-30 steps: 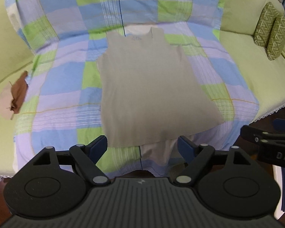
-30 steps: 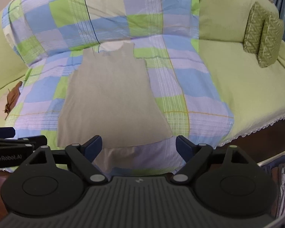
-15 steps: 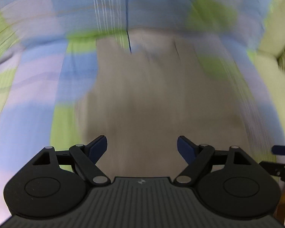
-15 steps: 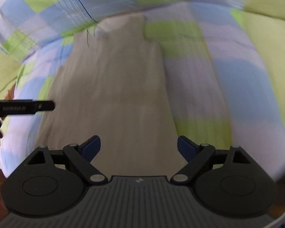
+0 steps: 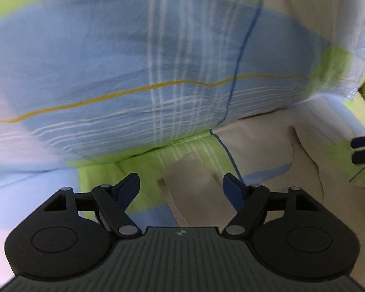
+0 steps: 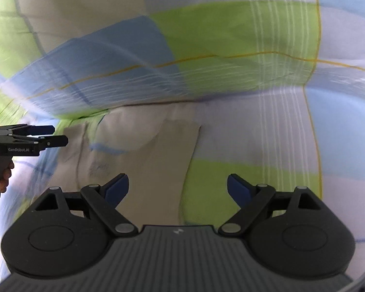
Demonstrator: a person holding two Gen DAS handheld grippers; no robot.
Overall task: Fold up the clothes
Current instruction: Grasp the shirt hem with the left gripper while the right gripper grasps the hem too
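A crumpled cotton cover [image 5: 85,60] in blue, green and lilac checks filled both views. Thin white stripes and a yellow line crossed it.

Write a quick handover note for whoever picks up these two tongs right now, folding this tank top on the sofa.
Left tongs: open, jaws have just been narrowing, the left shoulder strap lies between them, not yet pinched.
Right tongs: open wide, poised over the right shoulder strap, nothing held.
Beige tank top: lies flat on the checked sofa cover, neckline toward the backrest.
Done: both tongs brought to the straps.
Left: pinch both straps, then make every fold; none is made yet.
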